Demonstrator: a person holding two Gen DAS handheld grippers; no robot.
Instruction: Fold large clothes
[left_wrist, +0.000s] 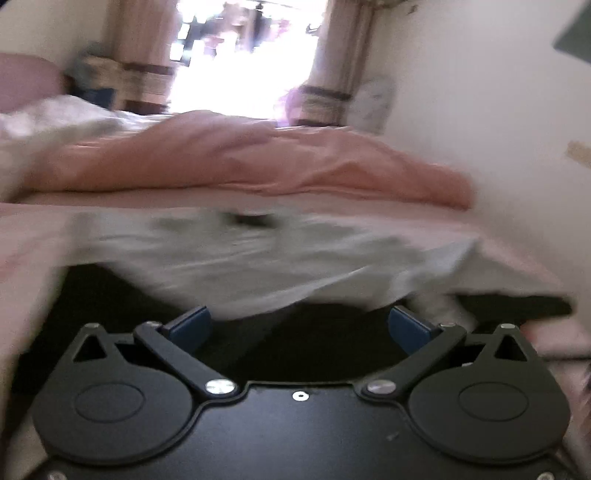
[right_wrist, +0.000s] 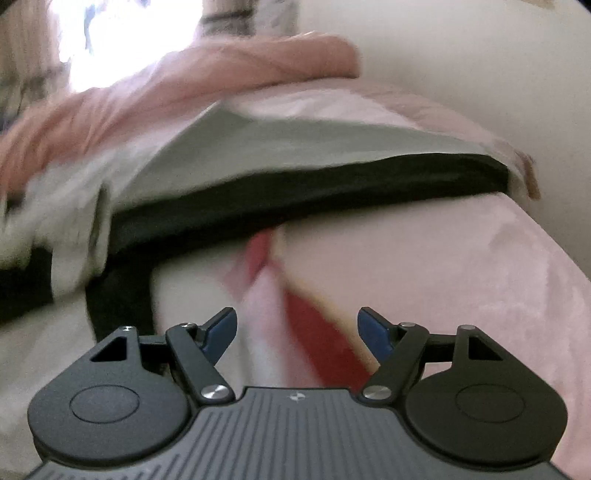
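Lying on a pink bed (left_wrist: 22, 236), a white garment (left_wrist: 258, 258) is seen over black cloth (right_wrist: 295, 192); left tongs (left_wrist: 299, 325) and right tongs (right_wrist: 297, 328) are spread, nothing gripped.

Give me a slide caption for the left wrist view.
Open left gripper, empty, faces a white garment on a black one, pink quilt bunched behind.

- Daylight from the window (left_wrist: 243, 55) is blown out to white glare.
- Both views are smeared with motion blur.
- Fisheye bending curves the edges.
- Dim shadow lies under the white cloth (left_wrist: 258, 258).
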